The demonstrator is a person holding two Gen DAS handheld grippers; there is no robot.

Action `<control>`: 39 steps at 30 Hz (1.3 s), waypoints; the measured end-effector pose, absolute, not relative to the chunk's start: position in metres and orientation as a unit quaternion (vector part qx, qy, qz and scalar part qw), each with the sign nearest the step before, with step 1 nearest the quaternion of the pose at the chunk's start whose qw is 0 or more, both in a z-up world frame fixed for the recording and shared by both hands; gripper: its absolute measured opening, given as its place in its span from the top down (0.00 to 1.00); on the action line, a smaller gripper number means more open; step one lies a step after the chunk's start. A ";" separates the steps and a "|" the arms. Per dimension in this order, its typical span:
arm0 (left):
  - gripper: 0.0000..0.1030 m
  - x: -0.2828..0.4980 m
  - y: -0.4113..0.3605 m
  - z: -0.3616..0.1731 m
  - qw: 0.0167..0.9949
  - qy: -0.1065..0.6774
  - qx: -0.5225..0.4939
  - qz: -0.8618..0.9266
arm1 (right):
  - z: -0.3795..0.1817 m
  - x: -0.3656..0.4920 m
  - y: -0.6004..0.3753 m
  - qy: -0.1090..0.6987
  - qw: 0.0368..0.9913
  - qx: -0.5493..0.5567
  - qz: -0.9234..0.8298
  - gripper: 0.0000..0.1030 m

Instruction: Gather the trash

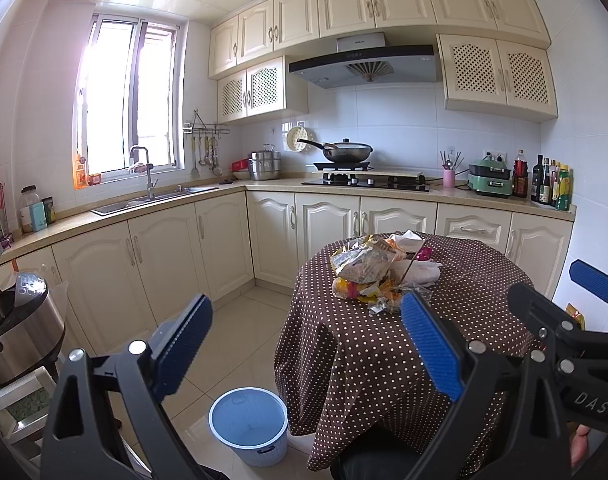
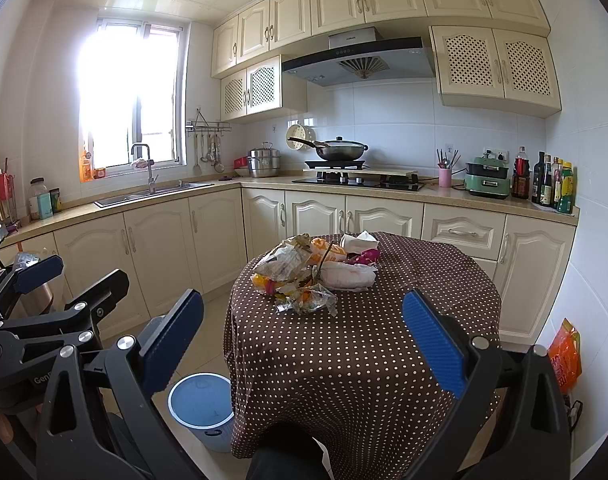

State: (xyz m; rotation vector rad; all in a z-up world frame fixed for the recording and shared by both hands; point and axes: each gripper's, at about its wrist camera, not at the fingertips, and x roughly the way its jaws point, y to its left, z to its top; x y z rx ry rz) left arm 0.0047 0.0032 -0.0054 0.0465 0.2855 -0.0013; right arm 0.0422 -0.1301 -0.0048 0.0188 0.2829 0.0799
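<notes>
Both grippers hover short of the round table (image 2: pixel 384 340), whose dotted brown cloth hangs to the floor. Your left gripper (image 1: pixel 308 344) has its blue pads spread wide with nothing between them; your right gripper (image 2: pixel 304 340) is spread just as wide and equally empty.

The trash pile (image 2: pixel 316 270) sits on the far half of the tabletop, touching the cloth: crumpled wrappers on its left, white tissue (image 2: pixel 350 276) on its right, a clear wrapper (image 2: pixel 310 302) at the near edge. The pile's long axis runs roughly left to right across your line of approach.

From the right gripper the pile lies straight ahead, nearly centred between the fingers. From the left gripper it lies ahead and to the right, above the right pad. The right gripper therefore appears the better aligned, though fisheye distortion makes relative reach hard to judge.

The blue bin (image 1: pixel 247 420) stands on the floor, just beside the cloth's left hem, on your left-hand side and seemingly empty.
</notes>
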 end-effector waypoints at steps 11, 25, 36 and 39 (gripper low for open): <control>0.09 0.005 0.003 -0.006 0.989 0.143 0.023 -0.001 | -0.005 0.042 -0.130 0.142 0.989 0.010 0.040 0.07; 0.09 0.005 0.001 -0.008 0.989 0.147 0.025 -0.003 | -0.007 0.042 -0.131 0.145 0.989 0.012 0.040 0.07; 0.09 0.005 0.001 -0.007 0.989 0.148 0.026 -0.004 | -0.011 0.042 -0.131 0.148 0.988 0.011 0.040 0.07; 0.09 0.006 0.001 -0.006 0.988 0.150 0.026 -0.004 | -0.011 0.042 -0.131 0.149 0.988 0.011 0.040 0.07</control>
